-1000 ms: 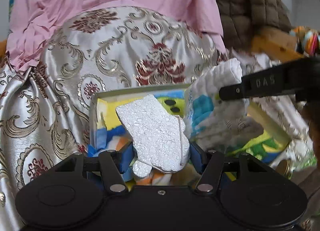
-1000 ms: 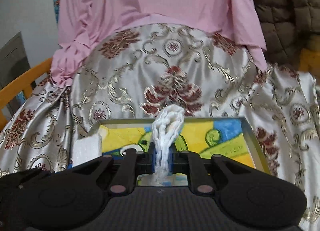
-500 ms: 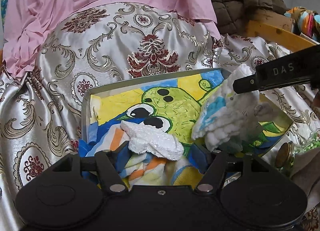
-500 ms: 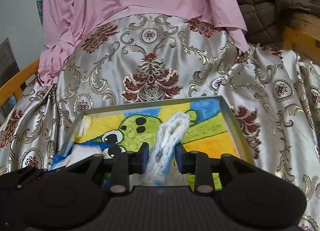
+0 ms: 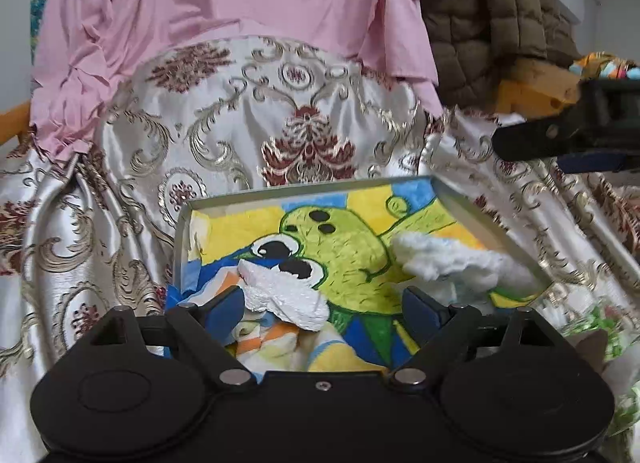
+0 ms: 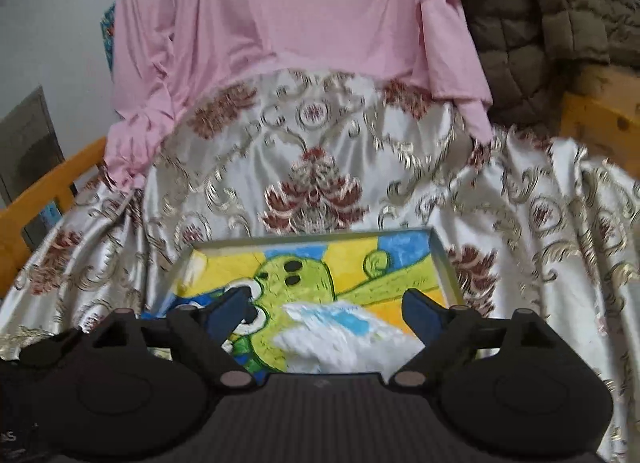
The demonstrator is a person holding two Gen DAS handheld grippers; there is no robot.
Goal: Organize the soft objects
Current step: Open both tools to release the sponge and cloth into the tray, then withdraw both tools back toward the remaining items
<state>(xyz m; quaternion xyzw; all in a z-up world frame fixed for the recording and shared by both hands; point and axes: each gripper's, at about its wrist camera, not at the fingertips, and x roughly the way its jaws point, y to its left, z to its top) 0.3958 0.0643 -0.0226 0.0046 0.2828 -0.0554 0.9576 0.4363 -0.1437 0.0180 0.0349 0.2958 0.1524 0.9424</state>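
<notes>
Both jaws opening, nothing pressed btwn them. Left hand-held gripper [image 5: 324, 305] sits over the white crinkled foam piece [image 5: 282, 295], loose at 7 o'clock in the shallow metal tray w/ green cartoon lining [image 5: 472, 209]. Right hand-held gripper [image 6: 326, 309] is over the fluffy white-blue cloth [image 6: 340, 337], at 4 o'clock. Risk: cloth overhangs near rim, could snag a retreating finger & drag out; tray rests on slippery satin brocade drape [image 5: 132, 167], may slide.

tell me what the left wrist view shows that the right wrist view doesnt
Only the left wrist view shows the white foam piece lying on a striped cloth, and the right gripper from the side. Only the right wrist view shows a grey wall panel. Both show the tray with its green cartoon picture, the fluffy white cloth in it, and each view's own opening jaws, gripping nothing.
</notes>
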